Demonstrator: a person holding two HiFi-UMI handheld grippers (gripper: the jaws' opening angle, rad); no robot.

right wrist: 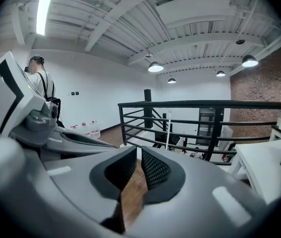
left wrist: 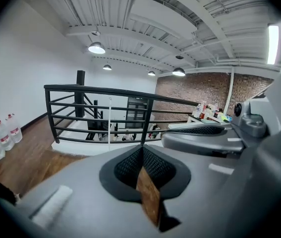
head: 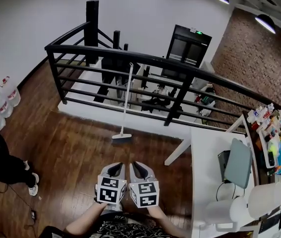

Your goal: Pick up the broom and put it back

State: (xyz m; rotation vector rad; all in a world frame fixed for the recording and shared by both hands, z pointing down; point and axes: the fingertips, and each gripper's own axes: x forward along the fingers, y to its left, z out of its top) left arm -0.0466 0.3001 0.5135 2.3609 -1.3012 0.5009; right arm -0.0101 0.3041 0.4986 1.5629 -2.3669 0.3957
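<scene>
A broom with a thin white handle (head: 127, 93) leans upright against the black railing (head: 145, 57). Its flat head (head: 122, 136) rests on the wooden floor at the foot of the railing. My two grippers are side by side at the bottom of the head view, well short of the broom. The left gripper (head: 114, 168) and right gripper (head: 139, 168) are both shut with nothing in them. In the left gripper view the broom handle (left wrist: 109, 125) stands far ahead beyond the shut left gripper (left wrist: 142, 150). The right gripper view shows the handle (right wrist: 168, 130) ahead of the shut right gripper (right wrist: 138, 152).
A white table (head: 204, 152) with a grey chair (head: 239, 162) stands at the right. Water bottles (head: 1, 100) line the left wall. A person's legs in black (head: 1, 162) are at the left edge. Beyond the railing the floor drops to a lower level.
</scene>
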